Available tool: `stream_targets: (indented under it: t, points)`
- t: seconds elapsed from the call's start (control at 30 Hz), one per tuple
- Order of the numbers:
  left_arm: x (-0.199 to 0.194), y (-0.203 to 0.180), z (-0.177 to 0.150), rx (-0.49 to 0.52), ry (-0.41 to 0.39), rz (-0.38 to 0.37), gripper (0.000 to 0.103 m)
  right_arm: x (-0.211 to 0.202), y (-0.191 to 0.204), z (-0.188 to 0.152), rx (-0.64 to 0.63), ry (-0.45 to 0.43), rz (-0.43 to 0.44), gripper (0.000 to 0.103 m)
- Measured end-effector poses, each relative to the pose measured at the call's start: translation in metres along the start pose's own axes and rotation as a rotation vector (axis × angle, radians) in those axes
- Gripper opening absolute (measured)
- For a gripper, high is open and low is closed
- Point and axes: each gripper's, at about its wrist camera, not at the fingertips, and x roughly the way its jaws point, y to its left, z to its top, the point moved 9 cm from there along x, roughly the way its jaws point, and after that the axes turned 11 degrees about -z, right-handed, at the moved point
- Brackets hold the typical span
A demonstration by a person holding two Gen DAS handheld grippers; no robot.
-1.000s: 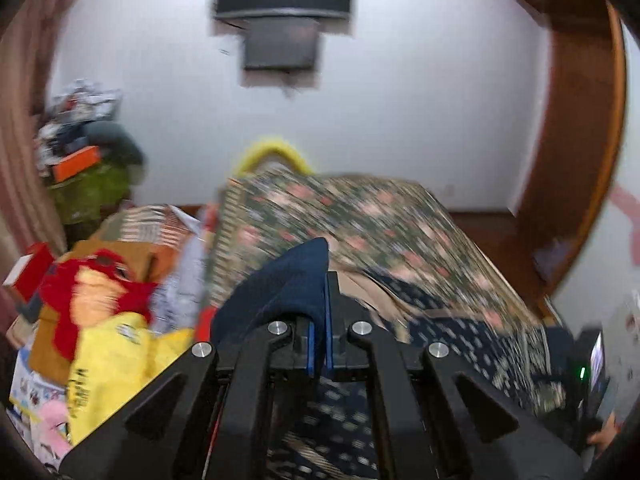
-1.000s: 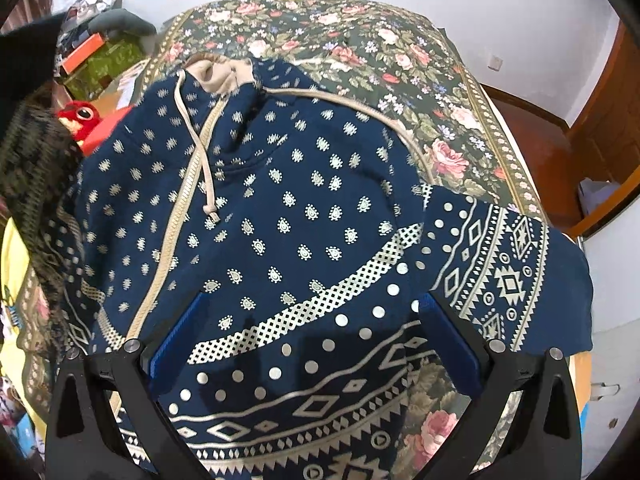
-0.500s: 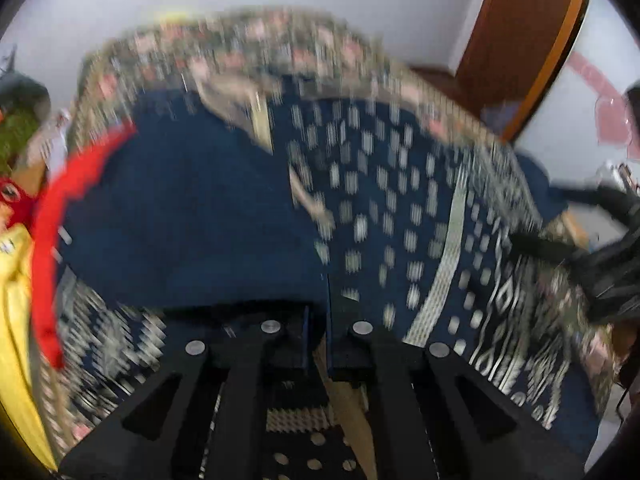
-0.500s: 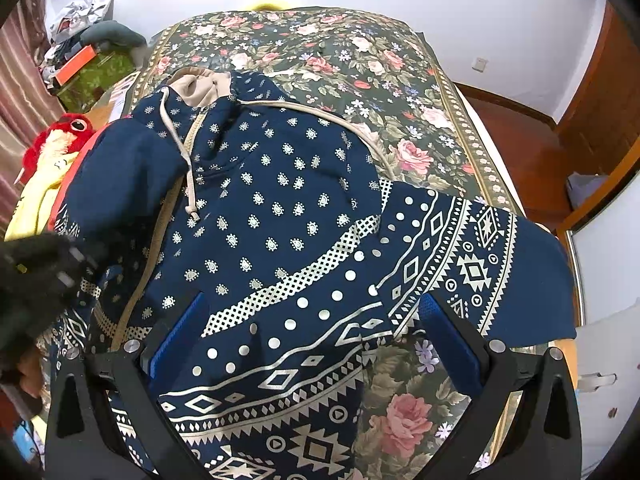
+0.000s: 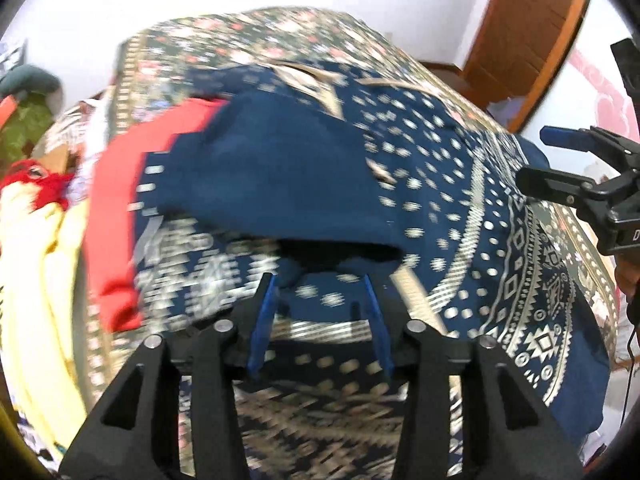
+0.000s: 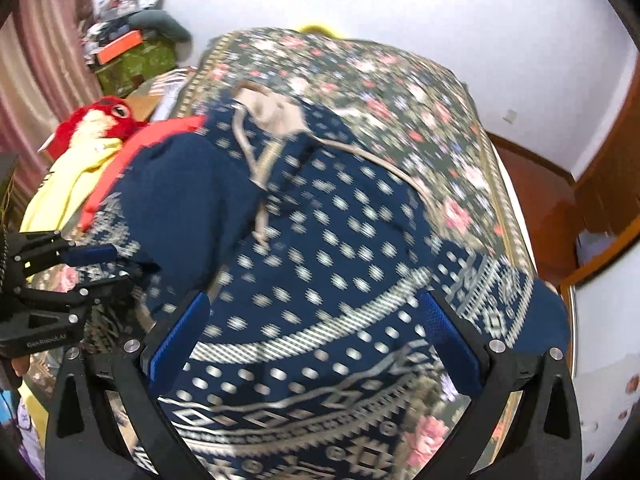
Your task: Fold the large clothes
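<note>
A navy hoodie with beige dots and bands lies spread face up on the floral bedspread. Its left sleeve, plain navy side up, is folded across the chest. My left gripper points down at the sleeve's cuff end; its jaws are opening and the blue pads stand apart from the cloth that lies between them. From the right wrist view the left gripper shows at the hoodie's left edge. My right gripper hangs open above the hem with nothing in it, and shows as right gripper beside the other sleeve.
A red cloth and a yellow garment lie along the bed's left side by a red plush toy. Boxes and bags are piled at the back left. A wooden door stands at the right.
My left gripper came down with the sleeve, laid it across the hoodie's front, and its shut jaws have parted. The right gripper drew back a little, still open.
</note>
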Motion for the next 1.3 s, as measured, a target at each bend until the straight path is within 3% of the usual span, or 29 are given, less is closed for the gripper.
stream_targets:
  t: [0.17,0.37,0.6,0.87,0.97,1.13,1.17,1.3]
  points:
    - [-0.037,0.052,-0.002,-0.059,-0.094,0.109,0.048,0.0,0.052,0.023,-0.081,-0.034,0.031,0.103]
    - [-0.066,0.119,-0.032,-0.205,-0.169,0.201,0.049,0.019,0.117,0.038,-0.157,-0.001,0.093,0.103]
    - [-0.068,0.163,-0.079,-0.293,-0.145,0.265,0.049,0.044,0.175,0.051,-0.224,0.043,0.112,0.102]
    - [-0.067,0.167,-0.104,-0.313,-0.132,0.264,0.049,0.074,0.206,0.068,-0.276,0.015,-0.003,0.099]
    - [-0.066,0.165,-0.104,-0.312,-0.131,0.26,0.049,0.083,0.208,0.071,-0.313,0.002,-0.06,0.09]
    - [-0.063,0.161,-0.099,-0.312,-0.132,0.254,0.049,0.087,0.209,0.068,-0.416,-0.06,-0.151,0.053]
    - [-0.062,0.161,-0.098,-0.312,-0.131,0.254,0.049,0.086,0.208,0.068,-0.421,-0.068,-0.146,0.05]
    - [-0.061,0.157,-0.095,-0.311,-0.13,0.249,0.049,0.08,0.199,0.074,-0.381,-0.079,-0.112,0.019]
